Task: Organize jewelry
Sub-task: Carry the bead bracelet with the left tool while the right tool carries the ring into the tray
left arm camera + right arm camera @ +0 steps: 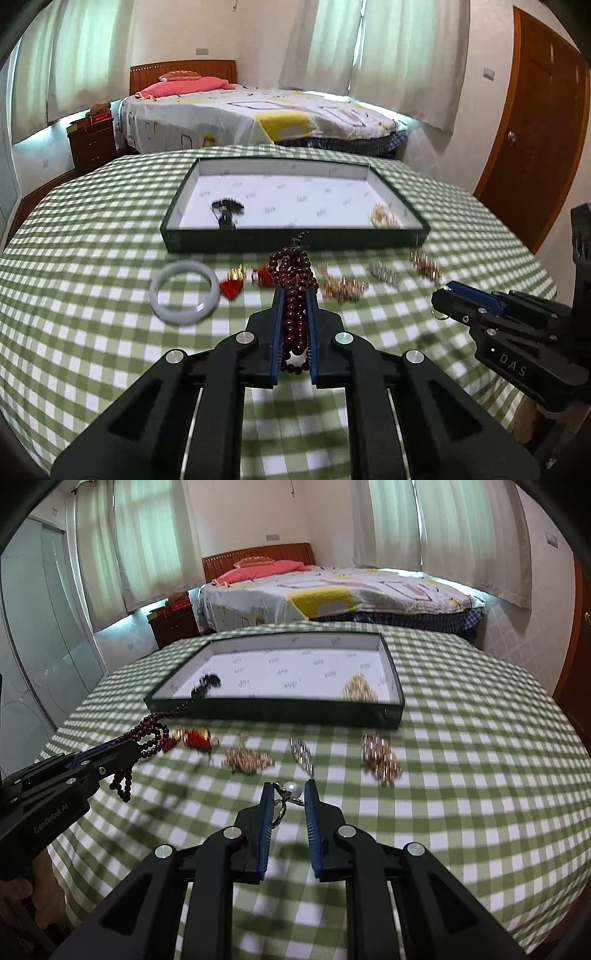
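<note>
Our left gripper has its jaws pinched on the dark red beads; the strand runs up between the blue pads, bunches past the tips and dangles in loops underneath, clear of the worktop. Our right gripper has its jaws drawn close on a pearl earring, the pearl sitting at the tips and its wire ring hanging by the left pad.

Just beyond the left jaws, on the green check cloth, lie a red tassel charm and, further to the left, a pale bangle. To the right of those jaws lies a rose-gold chain, then a silver chain, then another rose-gold heap. All of these are blurred, so we cannot tell their links.

From the right wrist view, the same three heaps lie ahead of the right jaws, between them and the tray: the silver one almost straight ahead, the others to either side. The left gripper reaches in from the left with beads trailing.

Past the row stands the shallow dark-green tray, its near wall facing both jaws. Inside, on white lining, a black piece rests to the left and a gold chain at the right near corner. The middle of the lining is bare.

Behind the worktop are a bed, a nightstand, curtains and a wooden door.
</note>
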Demonstrator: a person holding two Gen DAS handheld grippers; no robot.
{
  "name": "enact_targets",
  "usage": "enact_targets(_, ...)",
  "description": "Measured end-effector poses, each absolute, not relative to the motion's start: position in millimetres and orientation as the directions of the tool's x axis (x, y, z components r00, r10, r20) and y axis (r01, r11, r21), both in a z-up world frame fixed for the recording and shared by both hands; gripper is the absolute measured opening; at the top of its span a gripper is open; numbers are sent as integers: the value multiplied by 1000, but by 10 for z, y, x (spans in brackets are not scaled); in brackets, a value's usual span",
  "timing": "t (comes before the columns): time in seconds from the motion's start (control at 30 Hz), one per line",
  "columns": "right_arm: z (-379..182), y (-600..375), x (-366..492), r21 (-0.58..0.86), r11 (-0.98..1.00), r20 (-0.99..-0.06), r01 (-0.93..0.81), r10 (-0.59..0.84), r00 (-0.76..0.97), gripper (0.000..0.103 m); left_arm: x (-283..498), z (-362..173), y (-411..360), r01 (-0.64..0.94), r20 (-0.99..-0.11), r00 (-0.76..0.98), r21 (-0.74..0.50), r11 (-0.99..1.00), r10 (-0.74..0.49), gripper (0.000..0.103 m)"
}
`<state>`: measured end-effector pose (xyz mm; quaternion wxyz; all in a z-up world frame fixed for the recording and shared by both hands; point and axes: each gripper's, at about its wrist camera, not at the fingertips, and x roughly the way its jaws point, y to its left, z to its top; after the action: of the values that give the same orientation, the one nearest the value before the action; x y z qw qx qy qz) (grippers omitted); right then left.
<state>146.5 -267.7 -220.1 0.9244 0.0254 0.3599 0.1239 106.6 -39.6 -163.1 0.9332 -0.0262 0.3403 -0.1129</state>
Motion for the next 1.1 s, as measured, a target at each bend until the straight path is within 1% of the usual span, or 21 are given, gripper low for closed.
enact_targets(0.2,-1974,-2683,1757,144,966,-620,-217,259,741,18,1339,-1448,-387,194,-598,766,-132,972,-234,11)
enact_targets(0.43,-1703,-2658,2224,133,963,-561,-234,268,783,18,1845,-1206,-474,209,-547,802,-120,971,-240,11)
enact_targets(0.57,-1633,-2650,2493,132,961,-545,-243,275,792,18,2186,-1179,-499,197,-553,797,-140,970,-242,11)
enact_targets(0.73,-1805,-2619,2828,147,955,-585,-257,293,756,18,2561,-1413,-513,172,-617,747,-183,968,-249,11)
enact_targets(0.87,-2059,-2561,2966,143,953,-640,-265,294,710,18,2700,-1700,-589,166,-676,698,-171,971,-238,11)
enact_targets(1.1,-2311,-2513,3138,141,953,-704,-268,287,650,18,2802,-1962,-605,166,-715,659,-163,973,-232,11)
